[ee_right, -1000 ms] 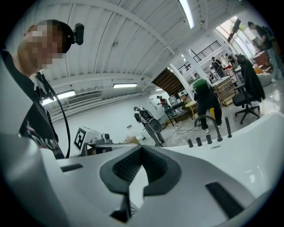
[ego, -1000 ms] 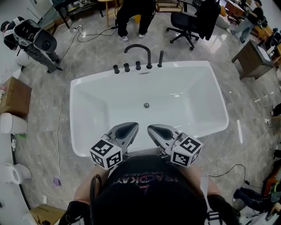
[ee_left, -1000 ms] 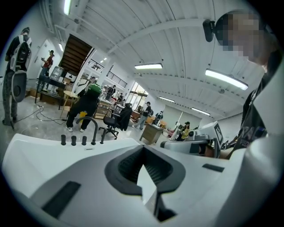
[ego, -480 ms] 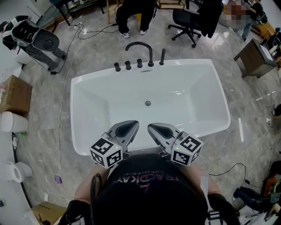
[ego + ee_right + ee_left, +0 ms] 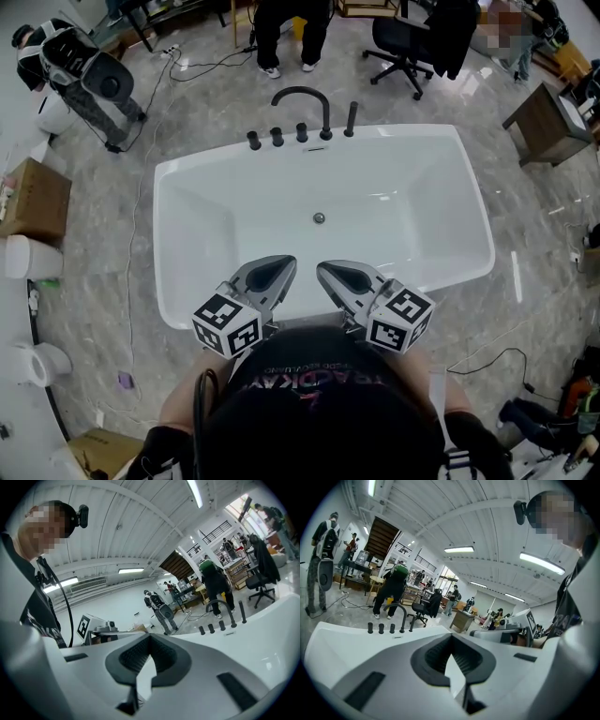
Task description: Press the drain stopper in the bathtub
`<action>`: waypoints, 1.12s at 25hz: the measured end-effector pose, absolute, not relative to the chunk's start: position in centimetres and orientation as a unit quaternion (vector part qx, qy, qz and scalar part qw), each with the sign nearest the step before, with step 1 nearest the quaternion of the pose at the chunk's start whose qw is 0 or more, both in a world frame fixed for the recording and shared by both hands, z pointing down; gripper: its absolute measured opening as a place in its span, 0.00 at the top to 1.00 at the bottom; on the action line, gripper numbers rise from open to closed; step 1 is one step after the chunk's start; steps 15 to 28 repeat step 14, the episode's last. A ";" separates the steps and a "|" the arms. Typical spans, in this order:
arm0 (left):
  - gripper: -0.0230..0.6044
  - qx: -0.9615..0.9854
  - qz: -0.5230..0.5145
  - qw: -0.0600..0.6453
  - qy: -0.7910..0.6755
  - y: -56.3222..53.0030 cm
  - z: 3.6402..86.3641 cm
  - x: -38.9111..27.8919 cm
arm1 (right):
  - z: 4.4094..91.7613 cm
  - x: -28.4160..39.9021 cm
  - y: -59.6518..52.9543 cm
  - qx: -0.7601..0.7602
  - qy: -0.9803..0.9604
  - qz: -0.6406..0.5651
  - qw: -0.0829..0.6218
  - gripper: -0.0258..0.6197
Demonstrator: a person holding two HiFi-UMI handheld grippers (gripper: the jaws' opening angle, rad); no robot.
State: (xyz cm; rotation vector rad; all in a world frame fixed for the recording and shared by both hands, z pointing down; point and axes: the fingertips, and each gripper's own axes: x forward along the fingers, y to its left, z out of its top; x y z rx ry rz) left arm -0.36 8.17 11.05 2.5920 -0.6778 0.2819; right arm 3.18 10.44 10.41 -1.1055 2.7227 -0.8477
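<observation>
Left tongs [image 5: 277,270], right tongs [image 5: 334,273] closed; only head view shows stopper [image 5: 319,217].

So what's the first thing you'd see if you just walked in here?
The big white bathtub in the middle of the grey floor grabs the eye first, with its tiny round drain stopper at the bottom and a curved black faucet on the far rim. Then the two grey claws, left claw and right claw, both shut and empty over the near rim.
</observation>
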 end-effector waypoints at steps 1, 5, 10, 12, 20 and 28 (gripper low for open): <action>0.95 0.938 0.101 0.222 -0.246 8.2 11.1 -0.4 | 10.4 3.2 10.5 -0.362 0.889 -0.277 0.042 0.95; 0.95 0.939 0.100 0.224 -0.243 8.3 11.0 -0.3 | 10.3 3.2 10.6 -0.363 0.889 -0.276 0.041 0.95; 0.95 0.939 0.101 0.224 -0.242 8.7 11.0 0.0 | 10.4 3.5 10.9 -0.365 0.887 -0.278 0.042 0.95; 0.95 0.938 0.100 0.223 -0.244 8.7 10.9 0.0 | 10.3 3.6 11.0 -0.365 0.888 -0.277 0.042 0.95; 0.95 0.938 0.101 0.223 -0.245 8.8 10.8 0.0 | 10.3 3.6 11.1 -0.364 0.888 -0.277 0.042 0.95; 0.95 0.938 0.101 0.223 -0.245 8.8 10.8 0.0 | 10.3 3.6 11.1 -0.364 0.888 -0.277 0.042 0.95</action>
